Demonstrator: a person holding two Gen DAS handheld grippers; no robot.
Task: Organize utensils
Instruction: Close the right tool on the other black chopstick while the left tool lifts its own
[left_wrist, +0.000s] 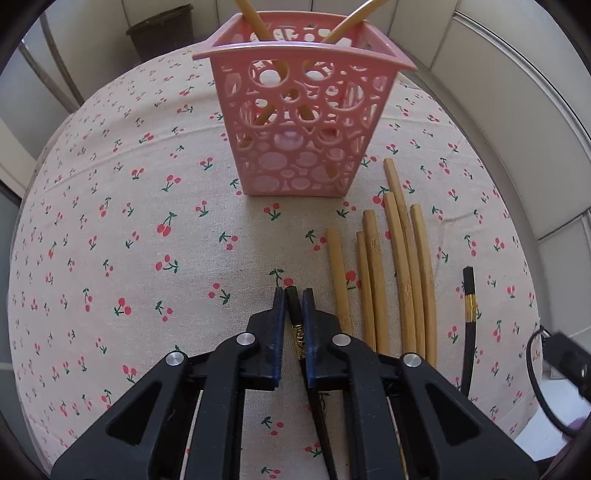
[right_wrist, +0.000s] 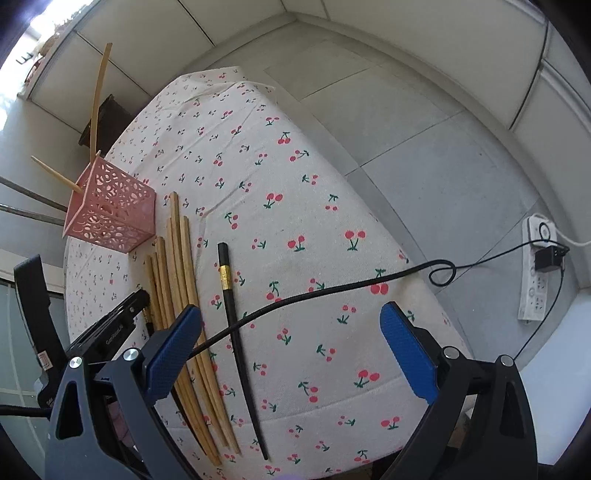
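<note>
Here we had the left gripper (left_wrist: 293, 295) pinched onto a black chopstick (left_wrist: 295, 325) with a gold band, its blue pads pressed against the stick's upper end while the rest ran back beneath the jaws over the cherry-print tablecloth (left_wrist: 122, 221). Just to its right lay a loose row of bamboo chopsticks (left_wrist: 391, 266), side by side on the cloth, and beyond those, apart from them, a second black chopstick (right_wrist: 231, 295) with the same gold band. The pink perforated holder (left_wrist: 299, 122) stood upright ahead of the left gripper, with two bamboo chopsticks already leaning inside it. Our right gripper (right_wrist: 291, 350) hovered over the near edge of the table with its pads spread wide and nothing between them; a black cable (right_wrist: 332, 291) crossed the view.
</note>
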